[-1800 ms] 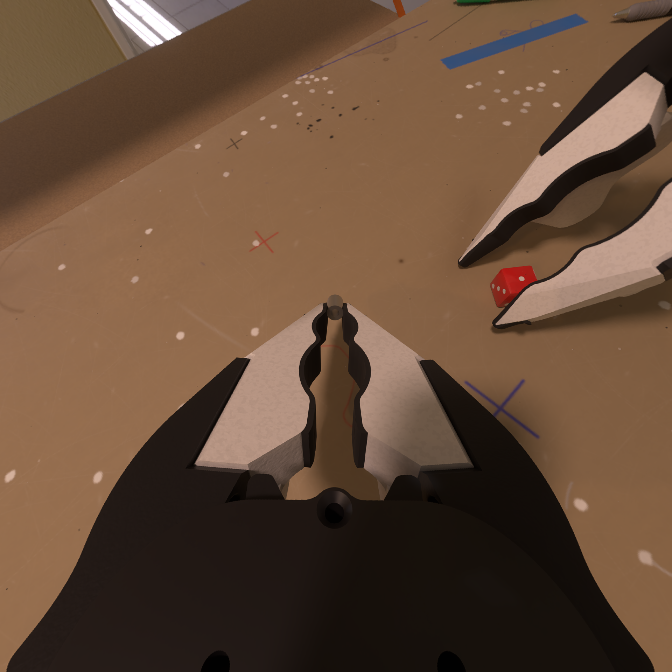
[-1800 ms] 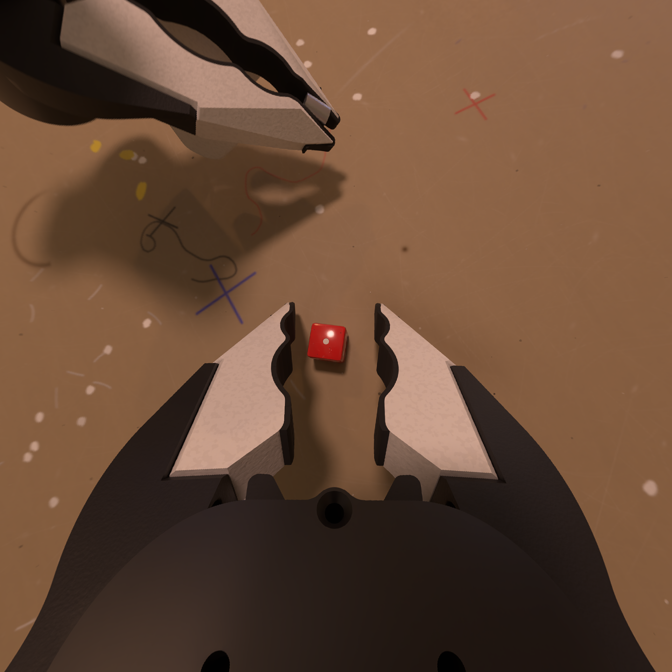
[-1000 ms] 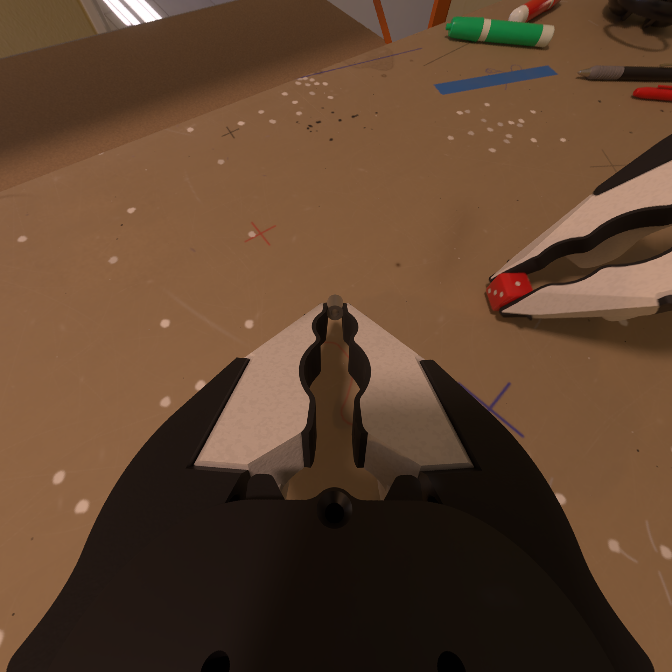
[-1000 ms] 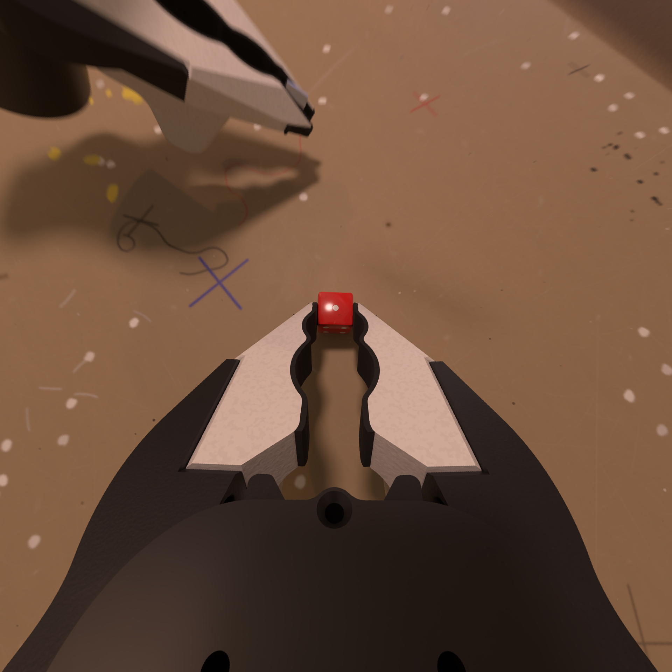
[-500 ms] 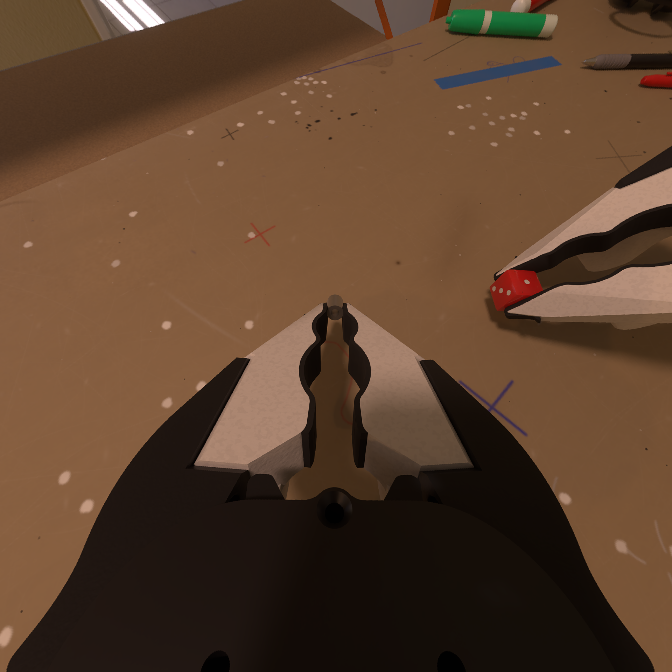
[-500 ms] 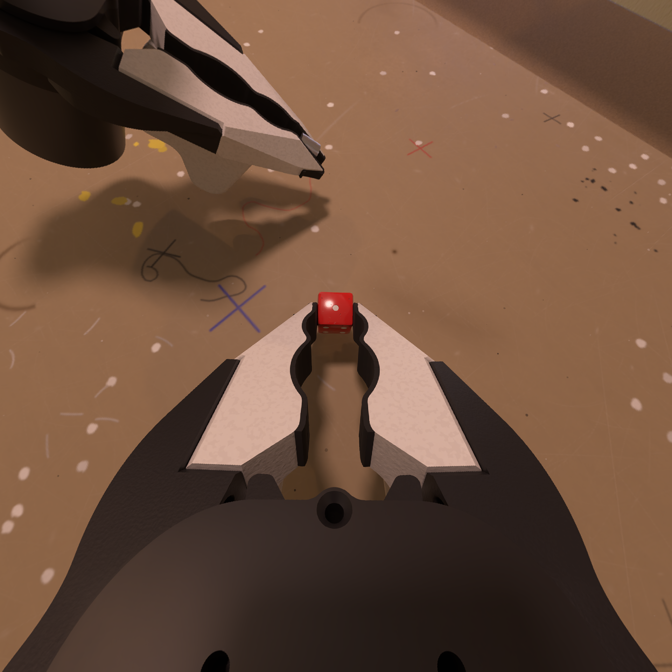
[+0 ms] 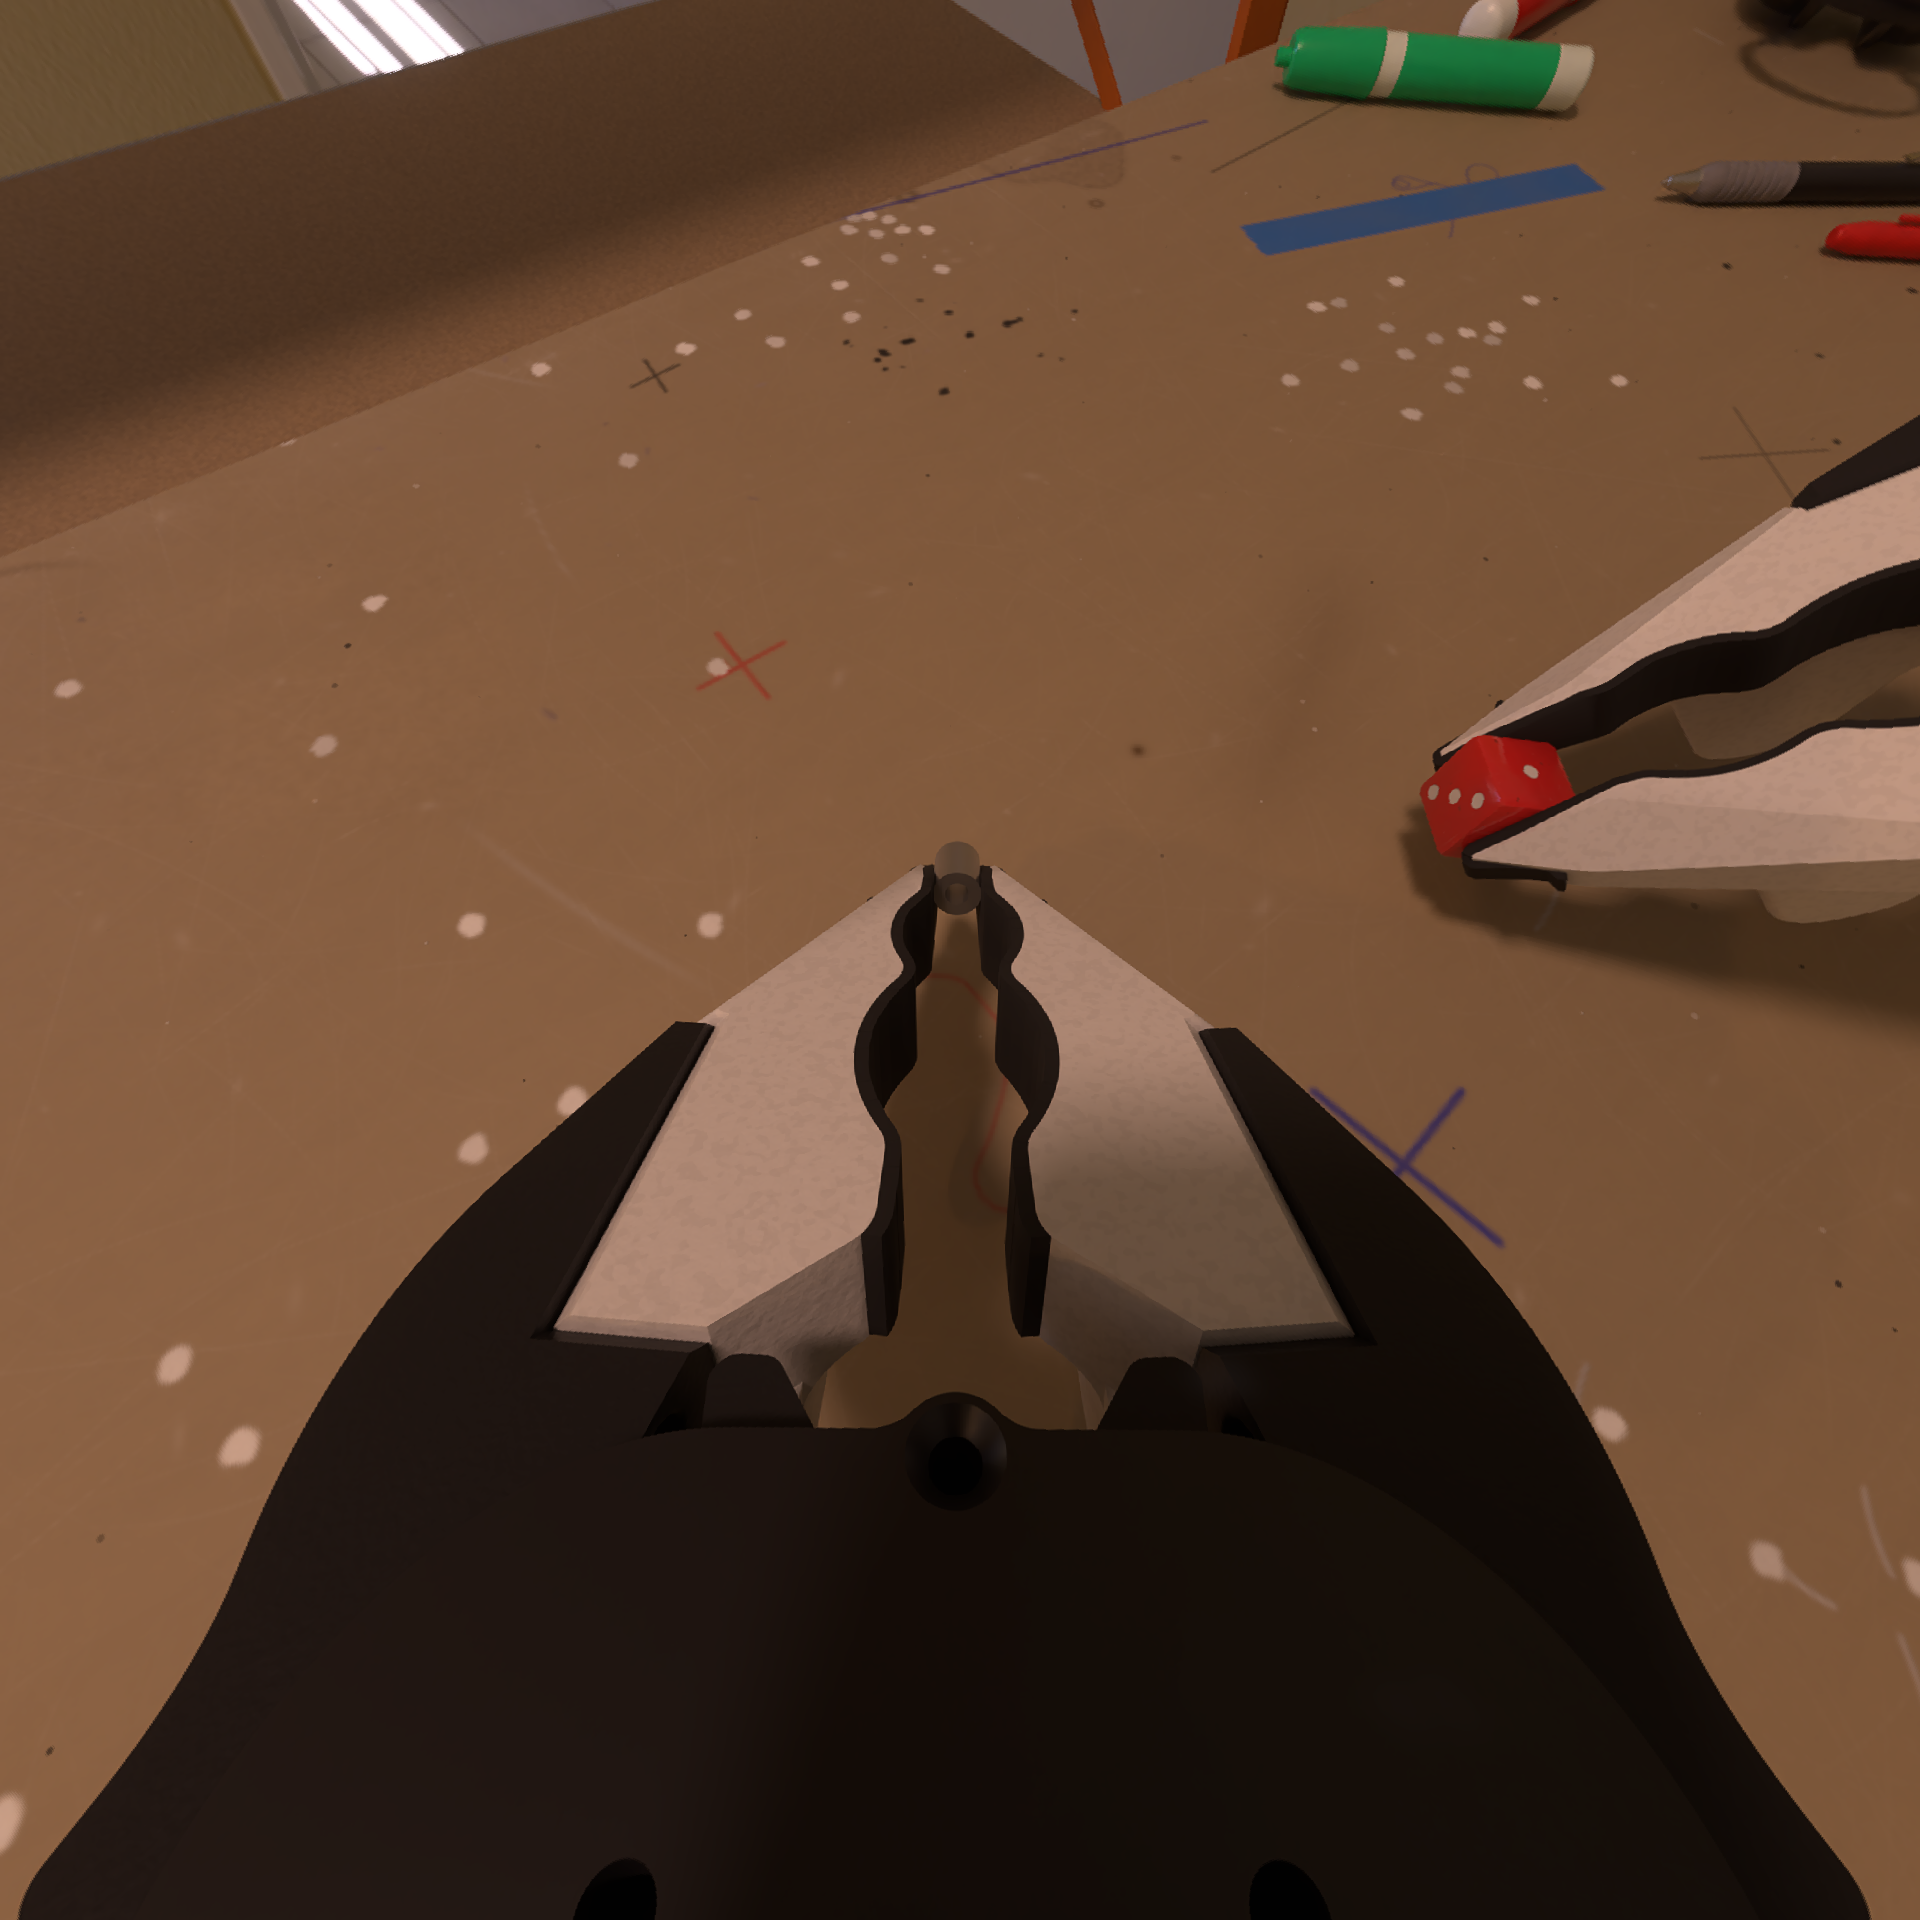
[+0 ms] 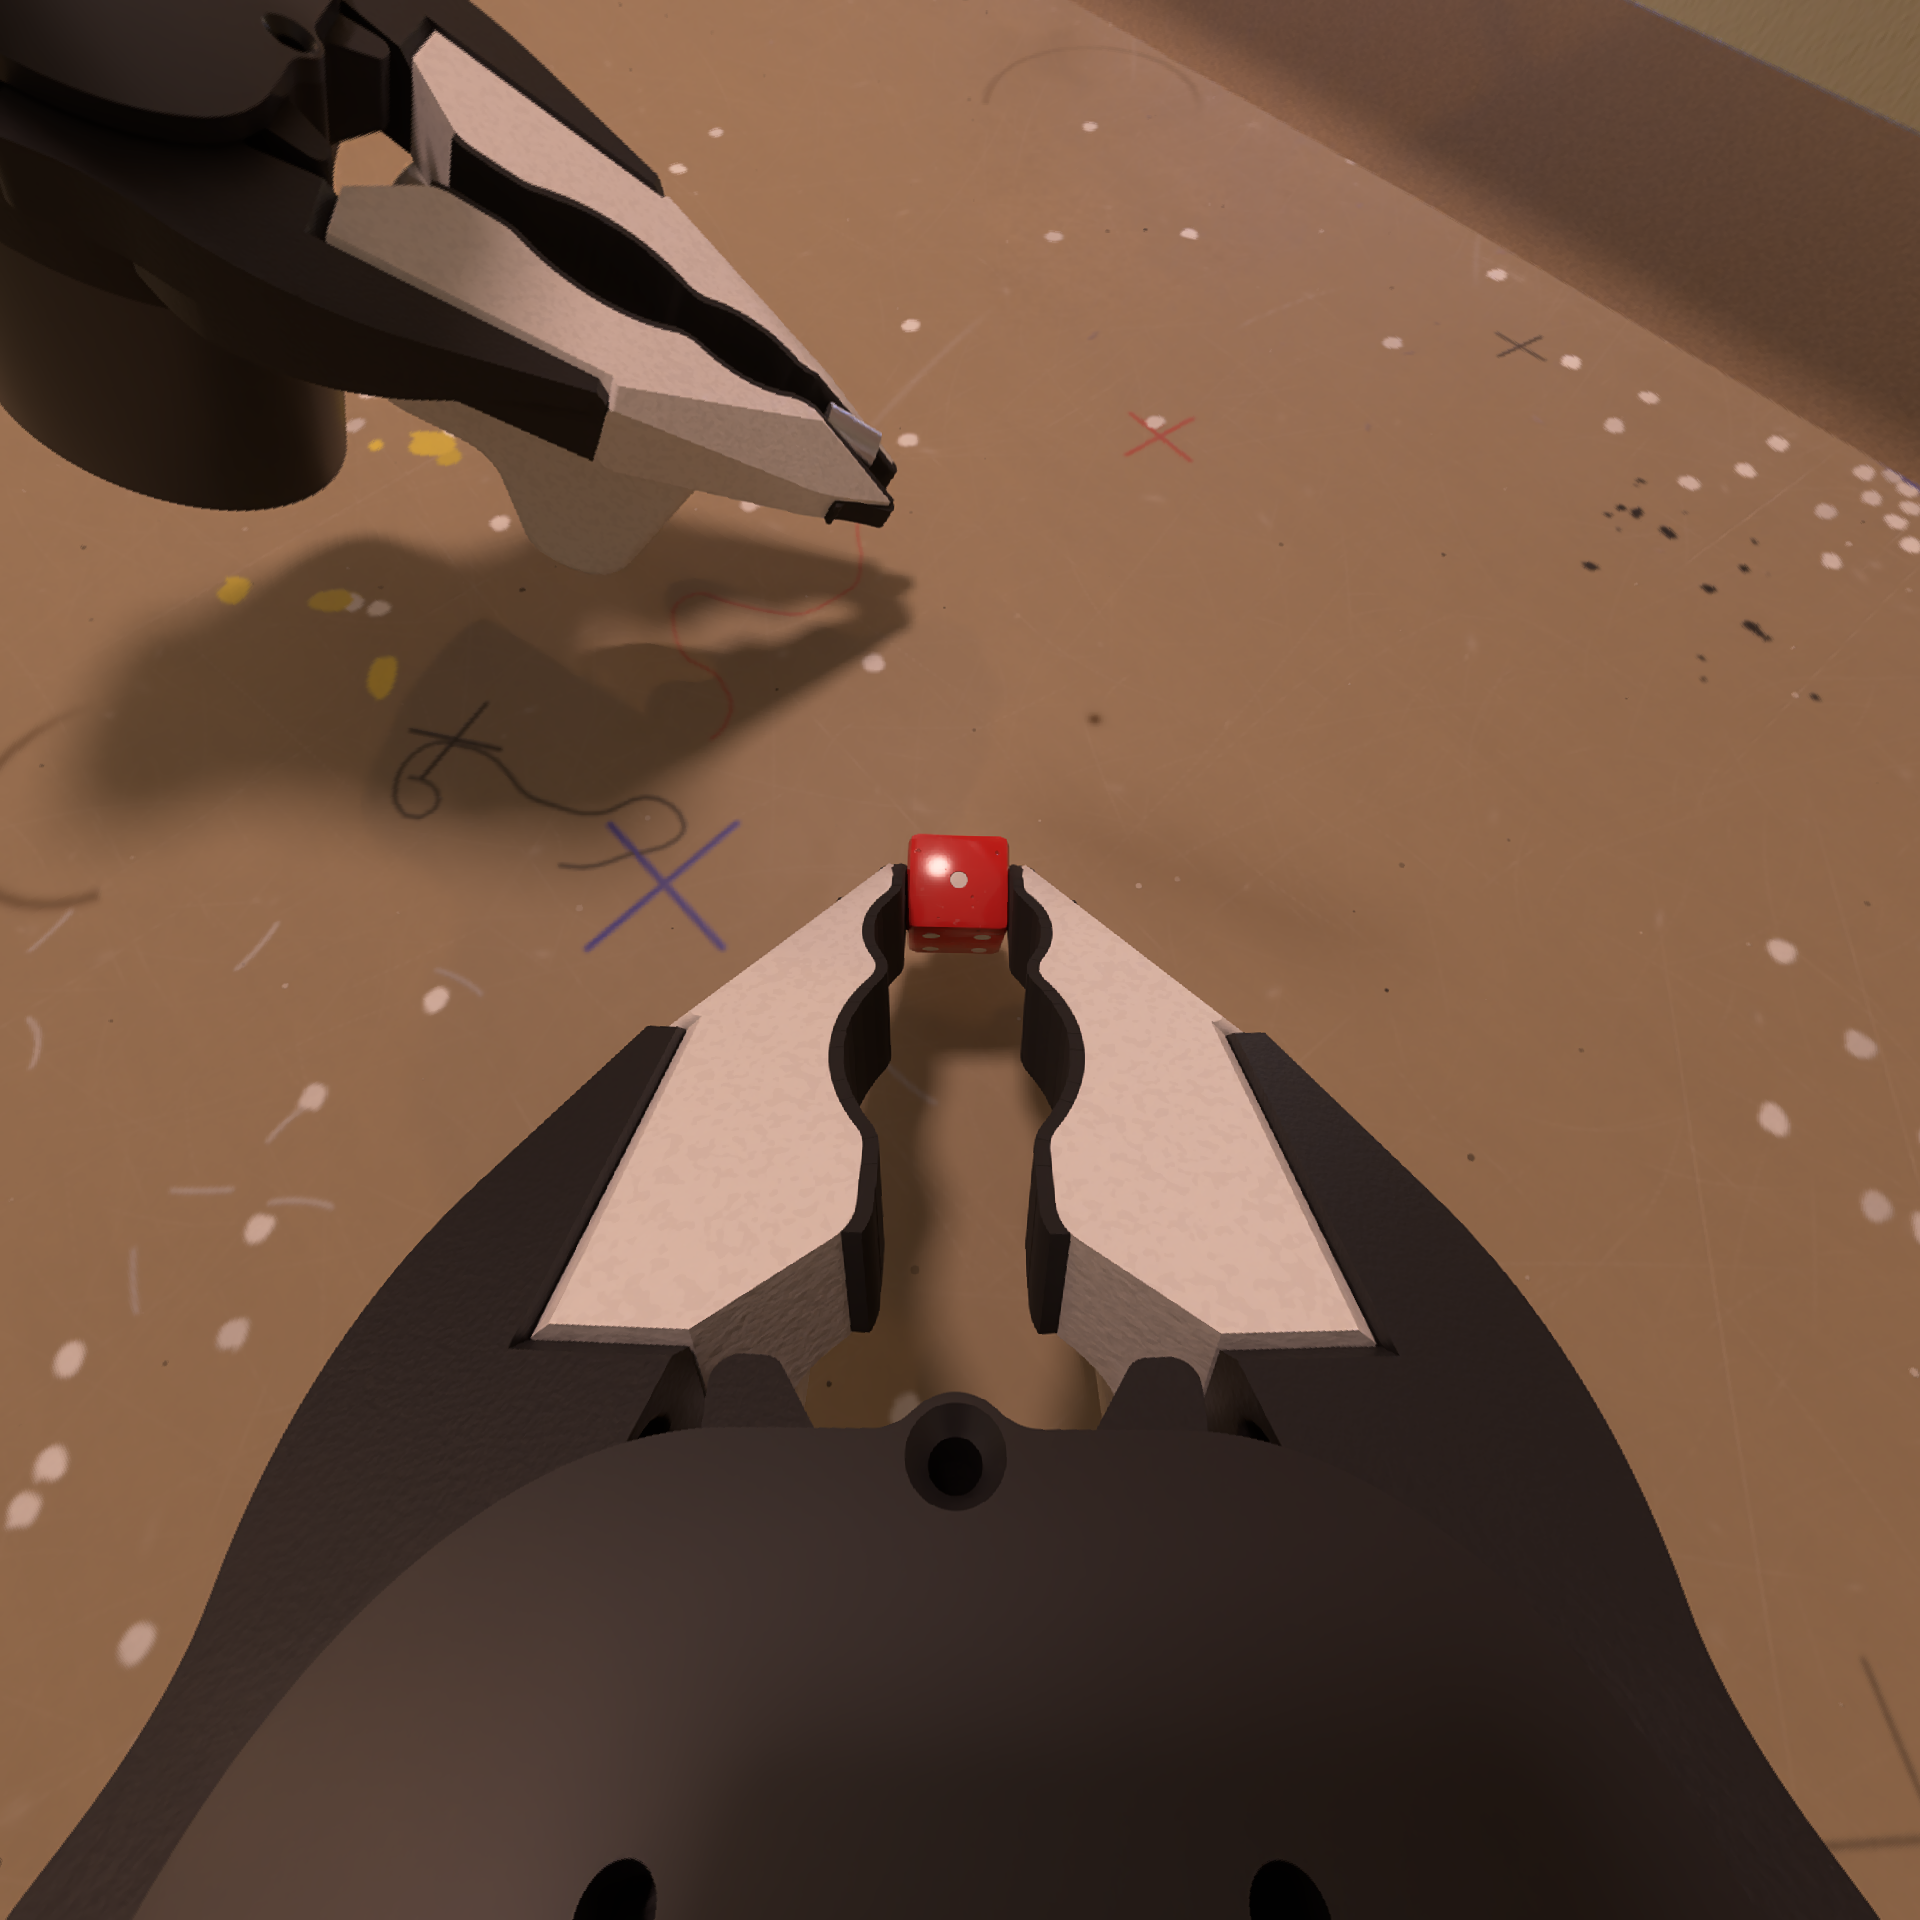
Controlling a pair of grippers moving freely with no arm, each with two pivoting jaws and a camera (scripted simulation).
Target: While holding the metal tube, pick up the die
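Note:
My left gripper (image 7: 956,883) is shut on a short grey metal tube (image 7: 956,878), held end-on at its fingertips above the brown table (image 7: 935,582). In the right wrist view that gripper (image 8: 868,473) shows at the upper left with the tube (image 8: 854,428) at its tip. My right gripper (image 8: 956,899) is shut on a red die (image 8: 957,883) with white pips, held at the fingertips above the table, its shadow below. In the left wrist view the right gripper (image 7: 1481,821) shows at the right with the die (image 7: 1491,795) in its tip.
At the table's far right lie a green marker (image 7: 1434,68), a grey-and-black pen (image 7: 1787,182), a red pen (image 7: 1875,239) and a blue tape strip (image 7: 1423,206). Crosses and paint specks mark the table. The table's far edge (image 7: 520,343) runs at the upper left.
My right gripper closed around the die on the table, then rose with it. The left gripper kept its hold on the tube and shifted only slightly.

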